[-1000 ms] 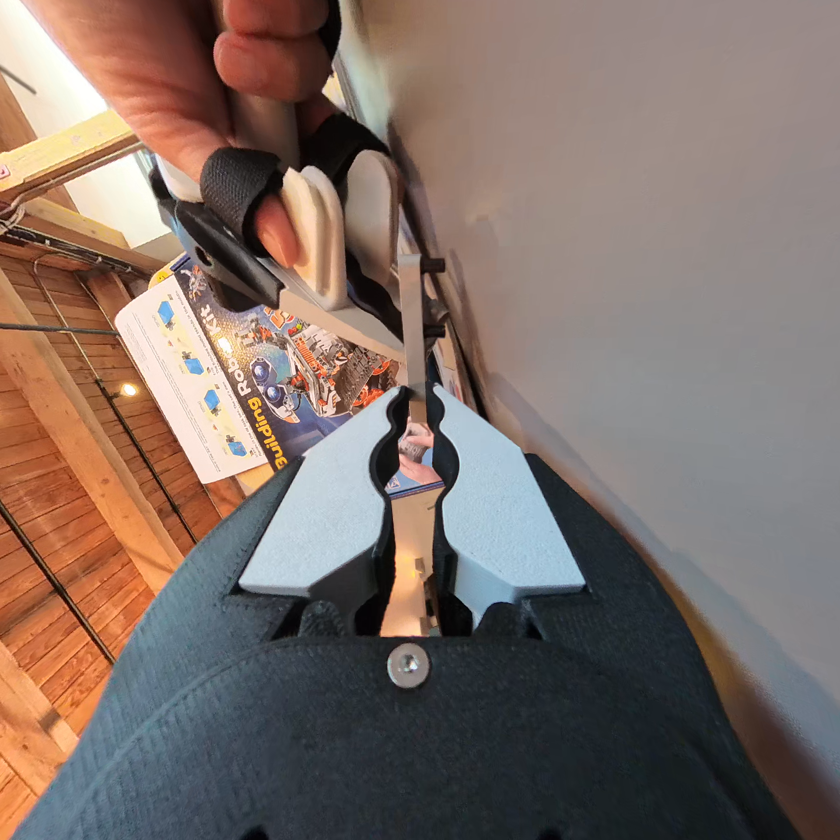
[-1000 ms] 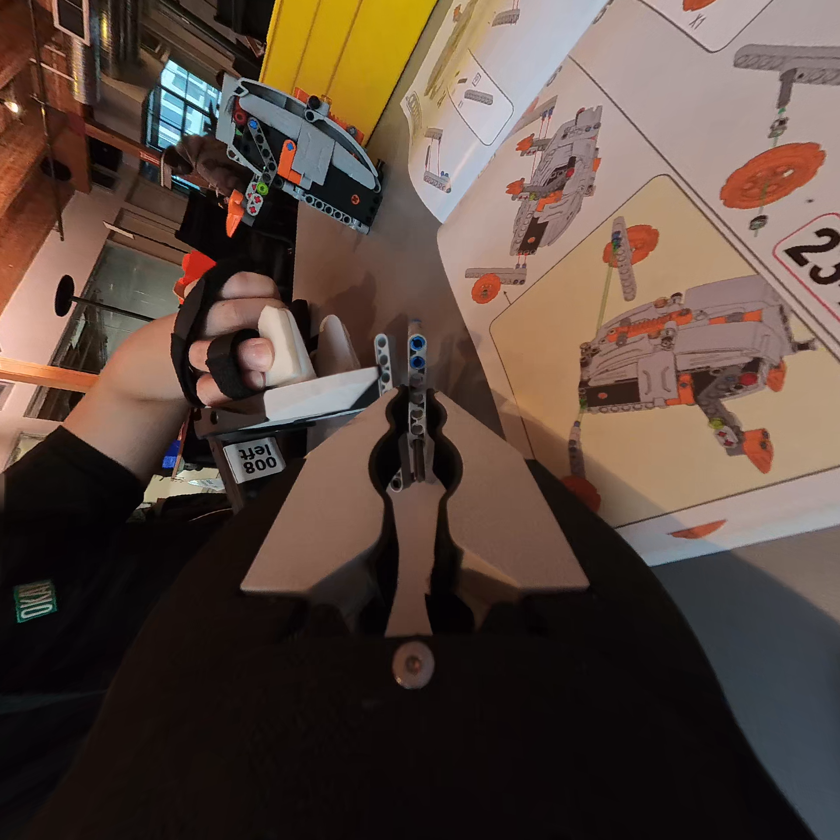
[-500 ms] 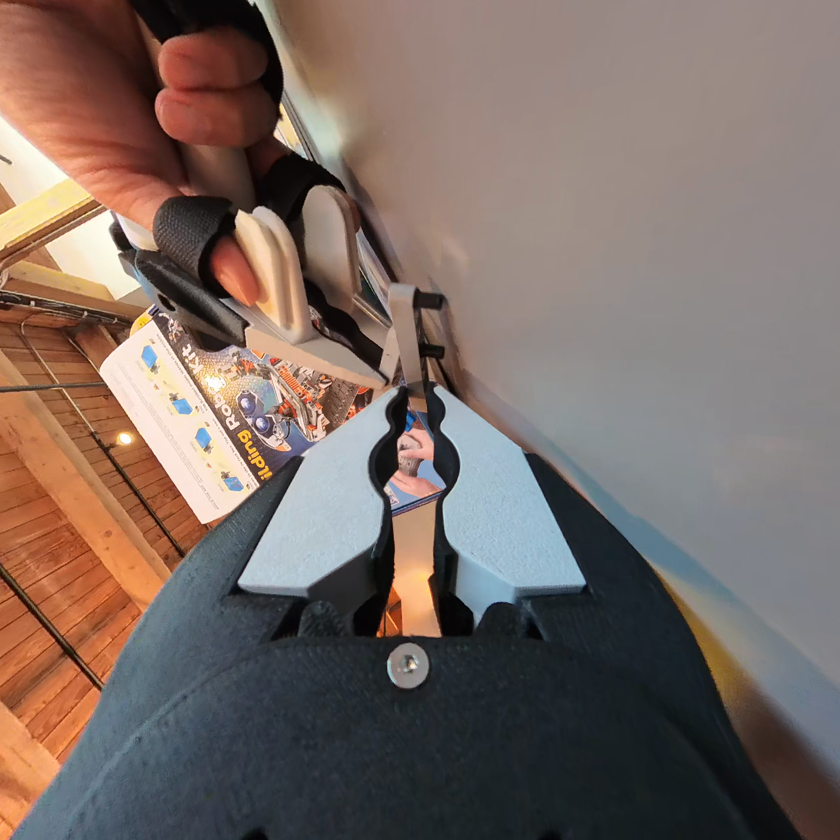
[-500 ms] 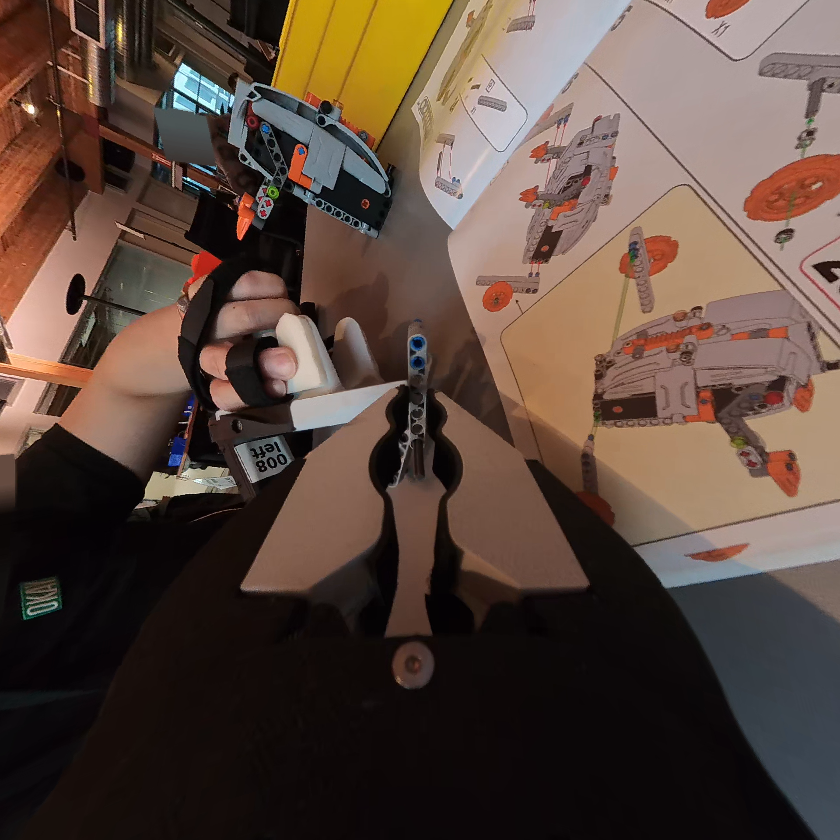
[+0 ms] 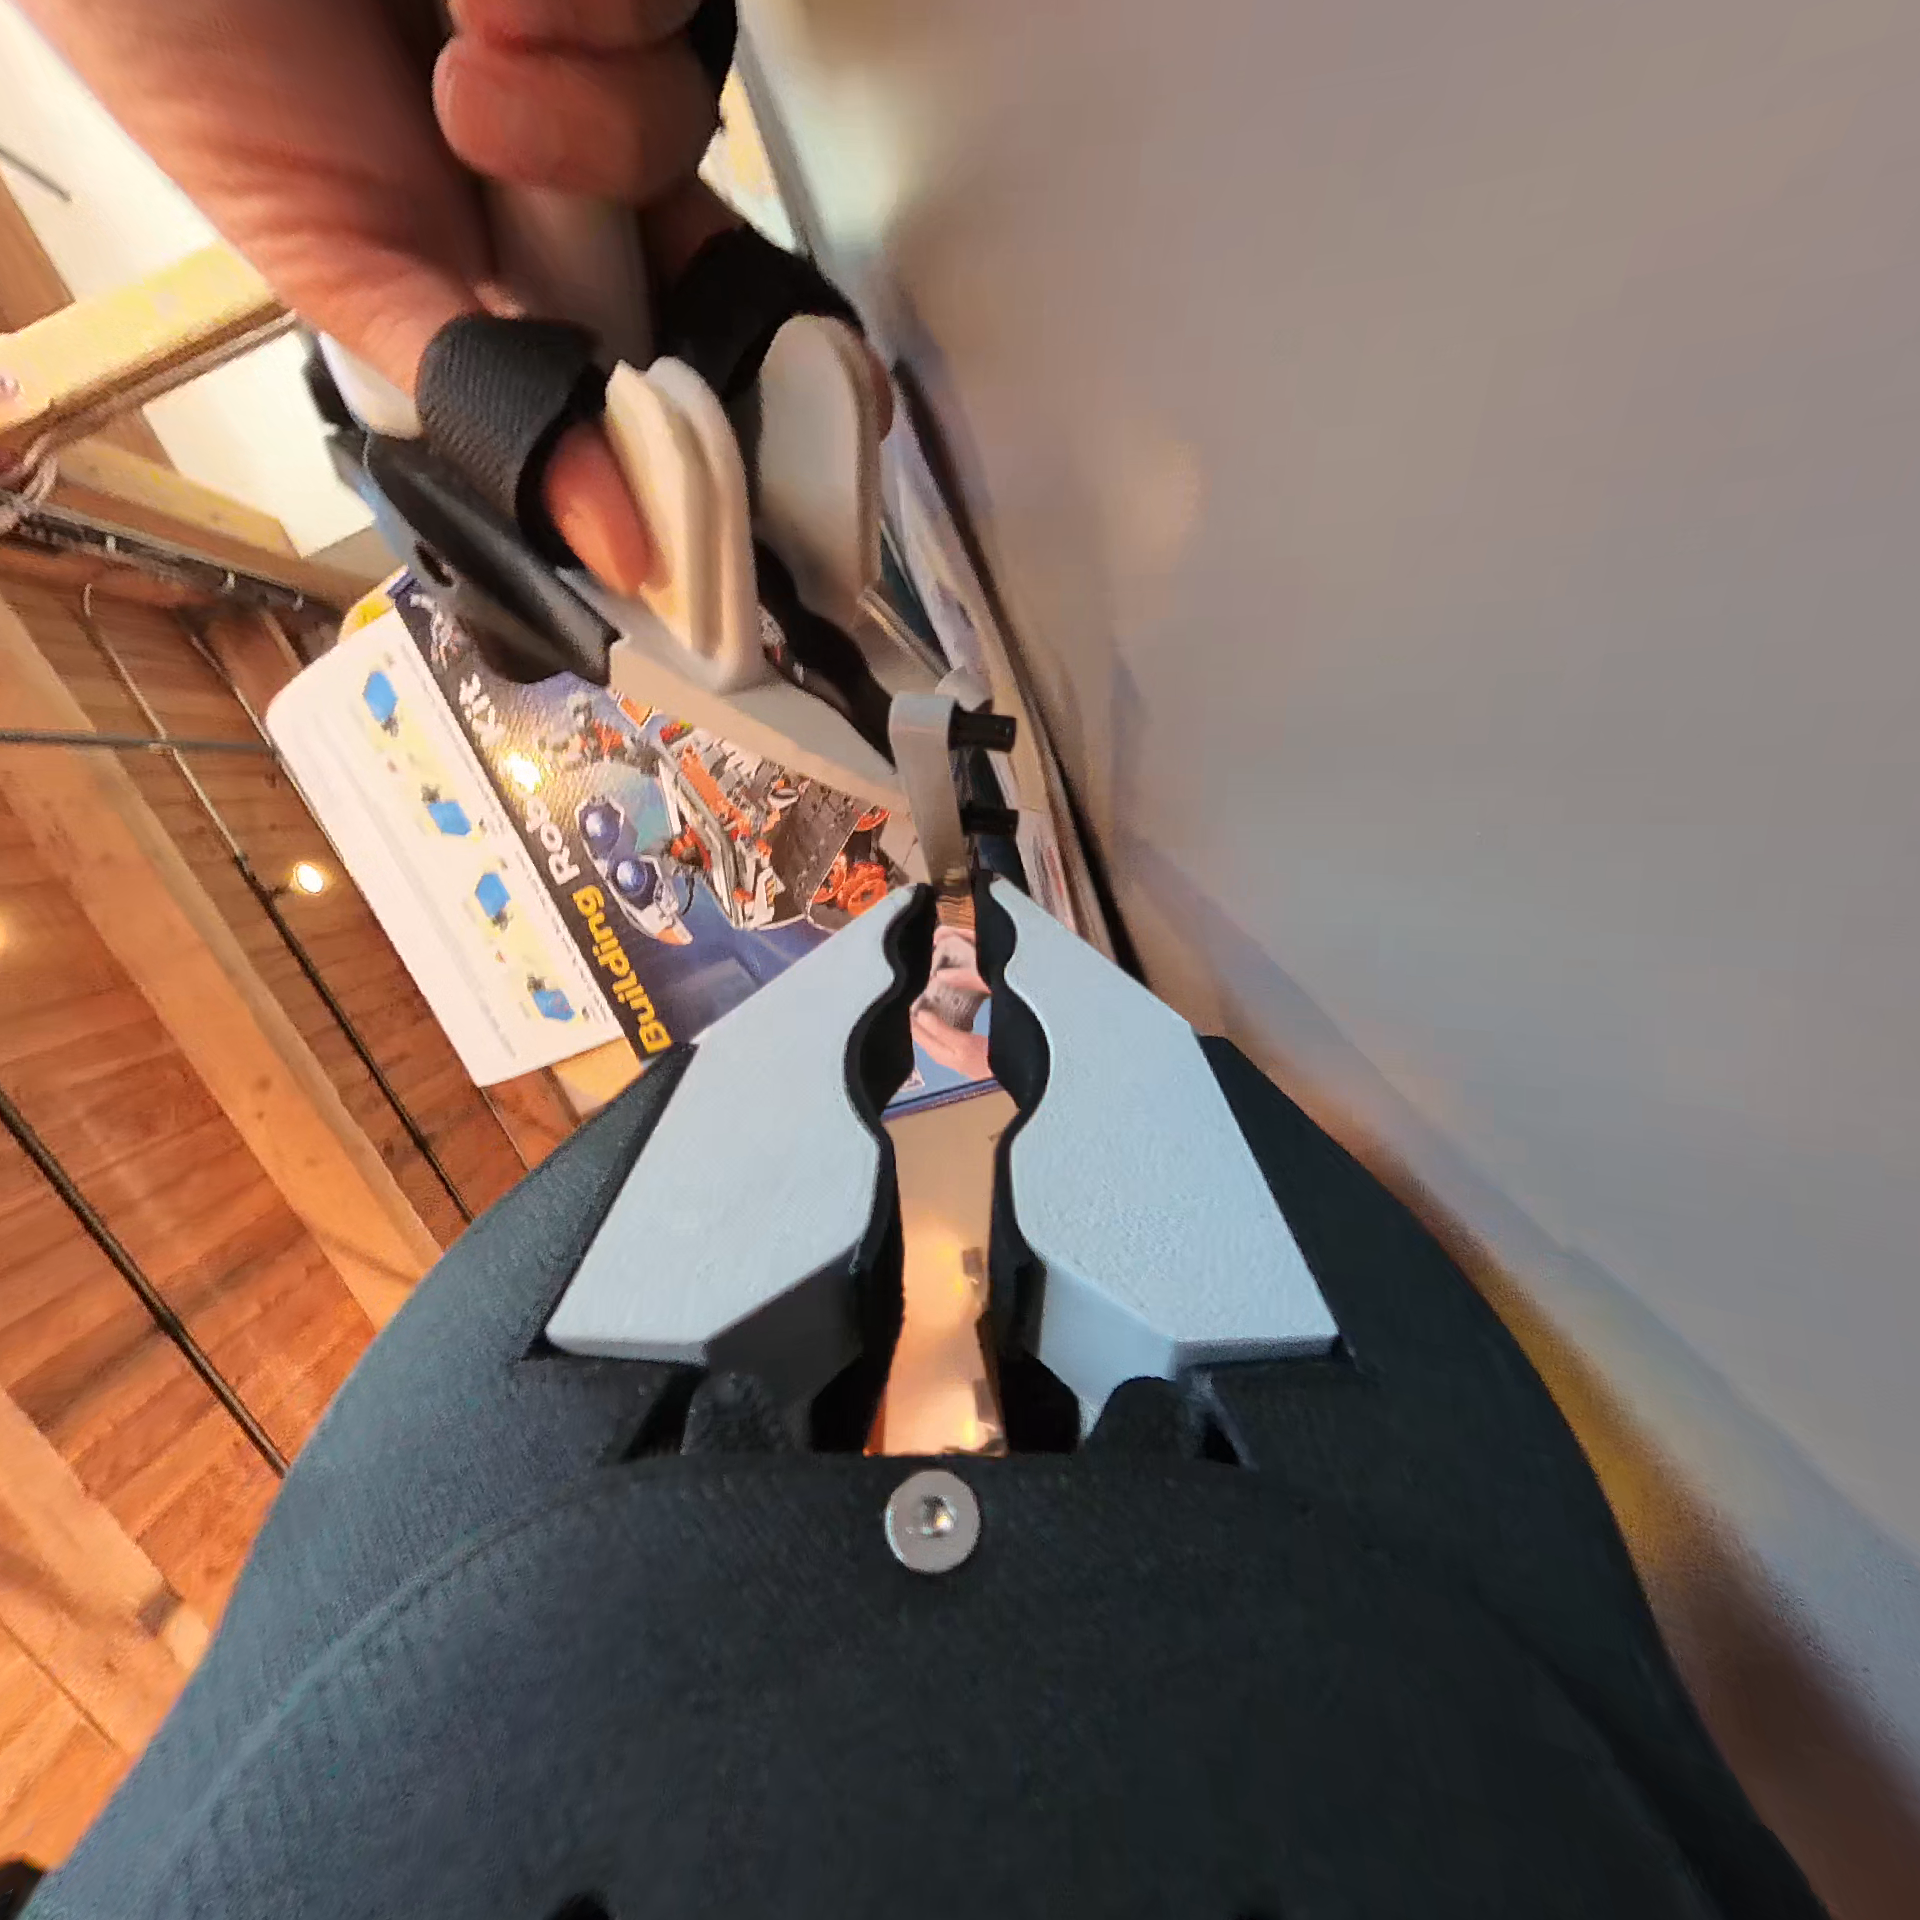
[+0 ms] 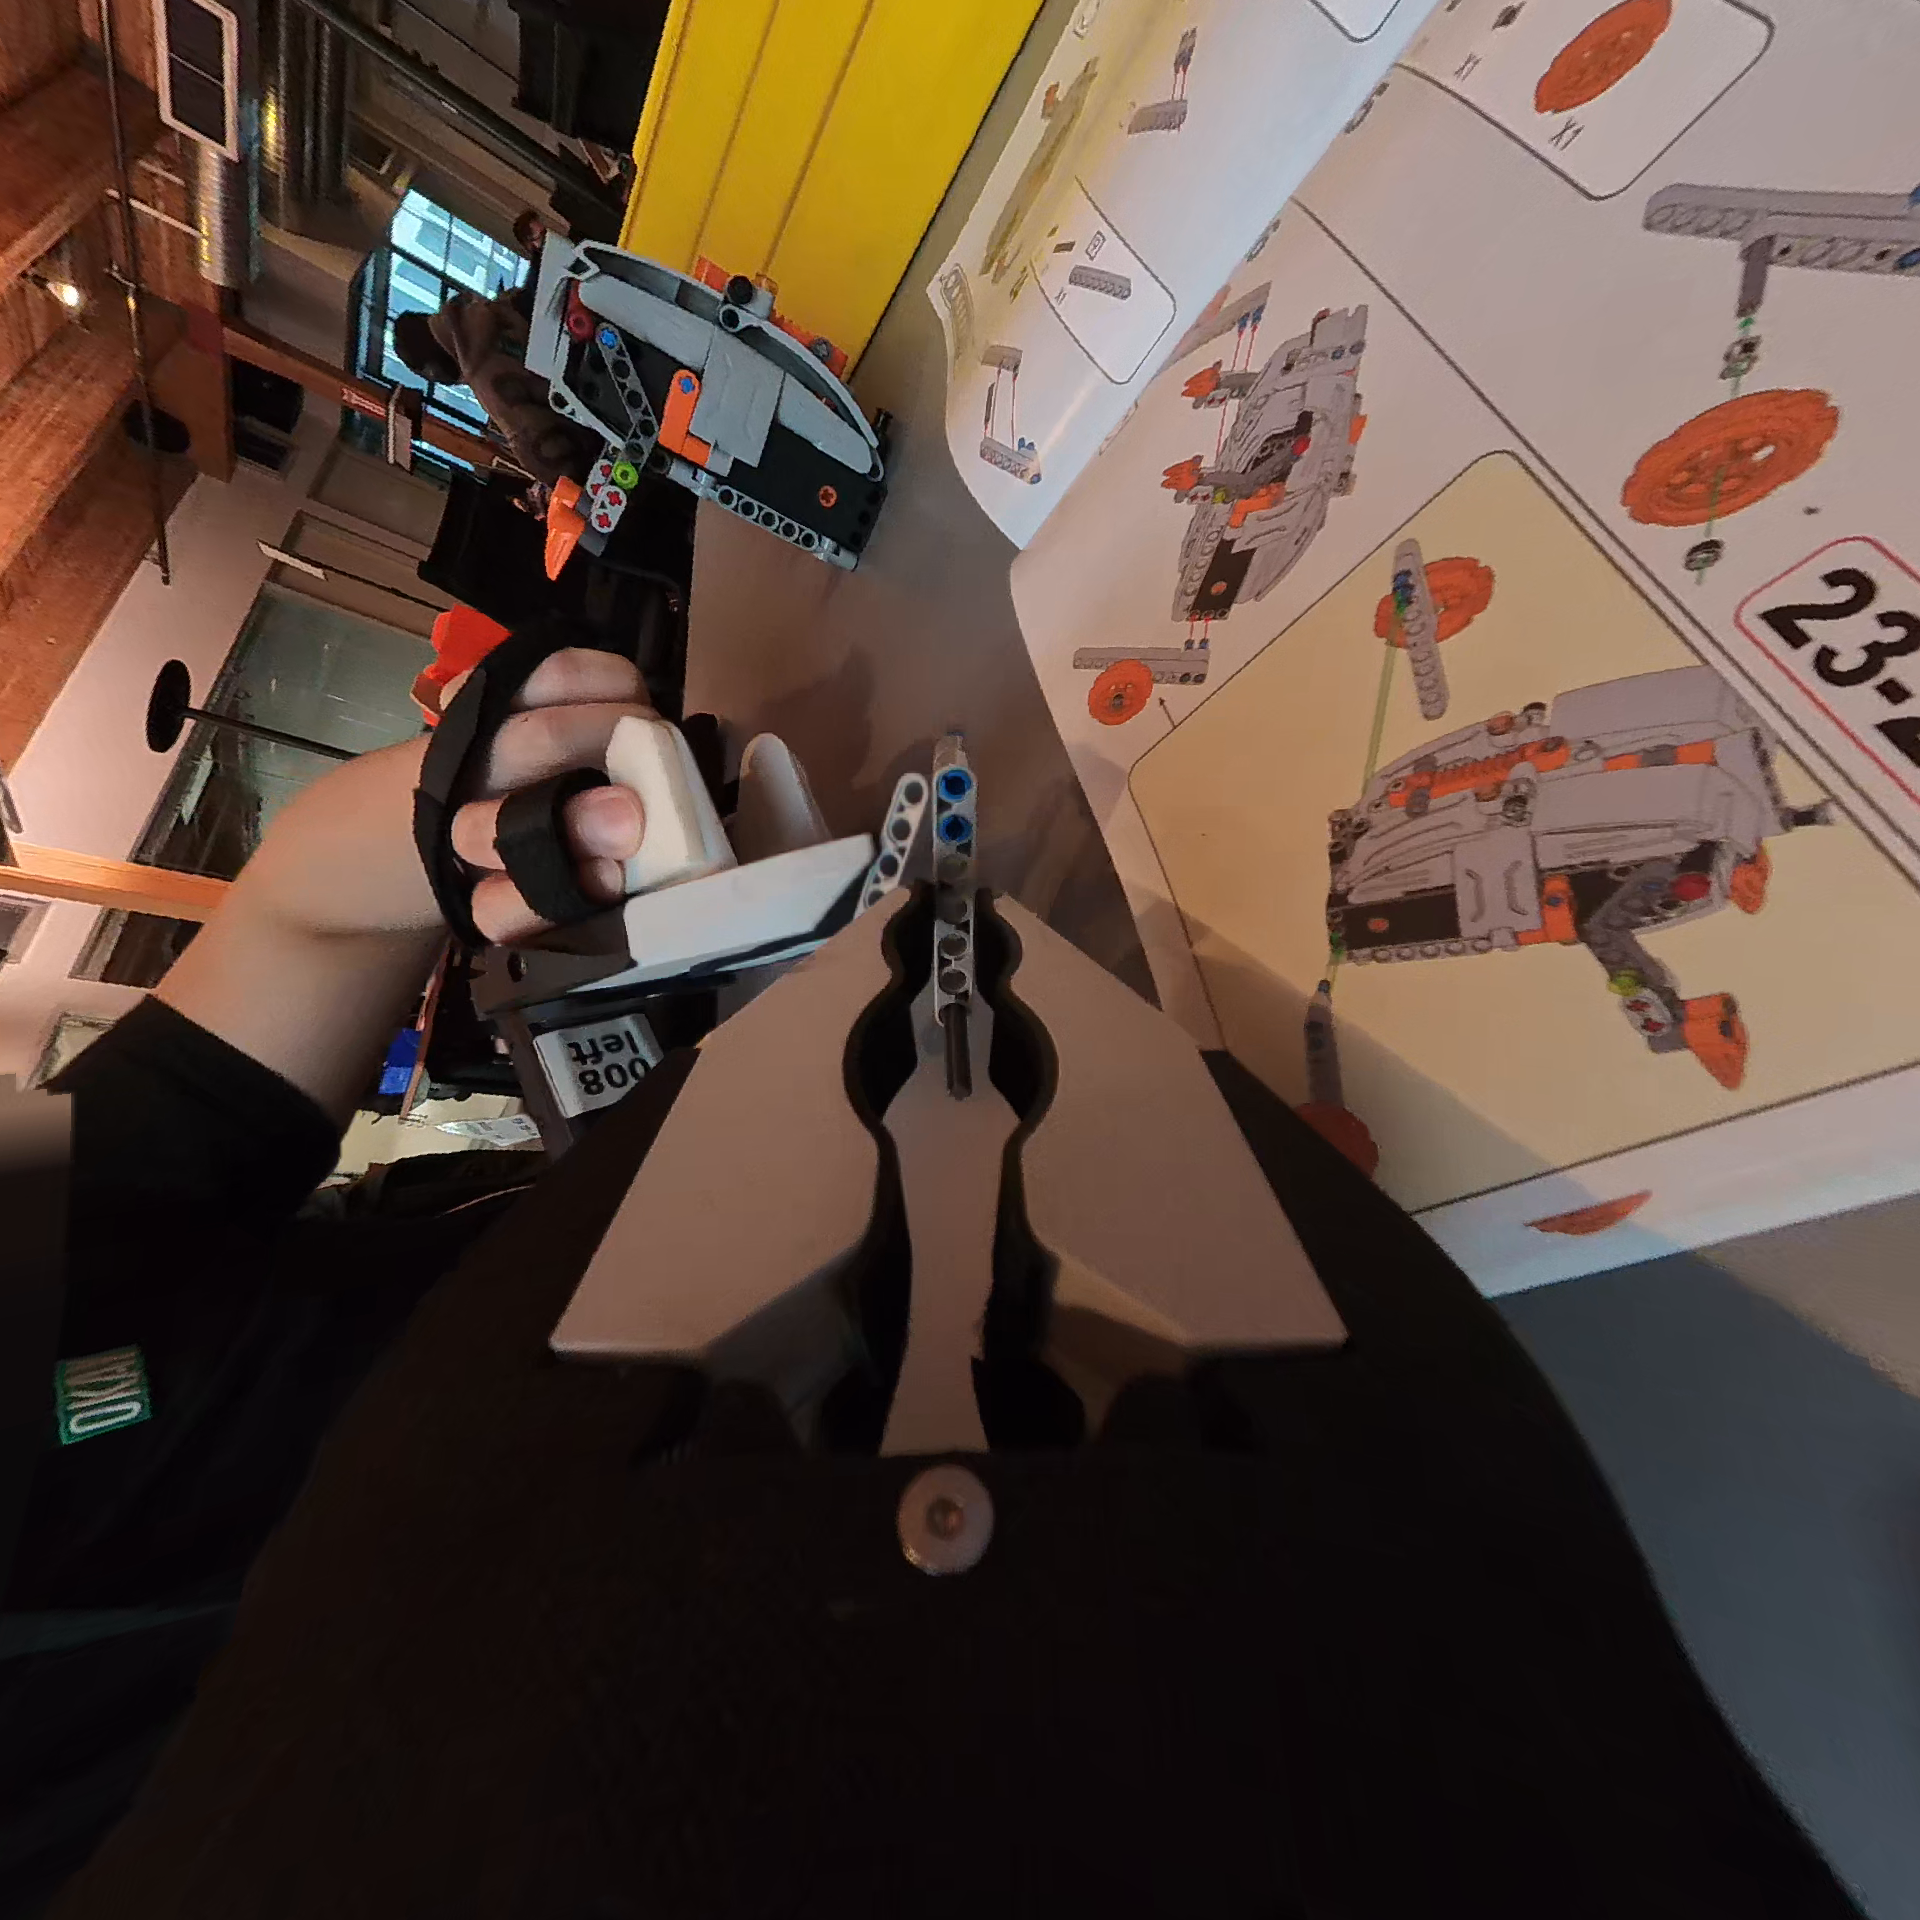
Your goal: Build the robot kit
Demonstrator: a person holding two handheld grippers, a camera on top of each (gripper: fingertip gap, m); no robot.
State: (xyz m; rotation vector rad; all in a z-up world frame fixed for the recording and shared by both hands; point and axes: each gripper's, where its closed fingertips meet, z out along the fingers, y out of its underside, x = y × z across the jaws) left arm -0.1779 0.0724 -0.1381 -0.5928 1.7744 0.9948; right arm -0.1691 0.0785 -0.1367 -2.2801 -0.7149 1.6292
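Note:
My left gripper [image 5: 951,899] is shut on a light grey beam [image 5: 923,774]. The beam stands out past the tips, with two black pins pointing toward the table. My right gripper [image 6: 951,904] is shut on a darker grey beam [image 6: 953,831] with two blue pins near its far end and a black axle at its near end. In the right wrist view the left gripper [image 6: 831,883], held by a hand, brings its light beam [image 6: 902,831] beside my beam, angled and close to touching. In the left wrist view the right gripper [image 5: 831,727] sits just above my tips.
An open instruction booklet [image 6: 1455,727] lies on the grey table [image 5: 1455,623] at the right. A partly built grey, black and orange model [image 6: 717,416] stands behind, in front of a yellow box [image 6: 810,156]. The kit's box [image 5: 582,831] shows in the left wrist view.
The two beams were side by side, lined up half a second ago, and now the light beam shows beside the other again. Both grippers stay shut and have shifted only a little.

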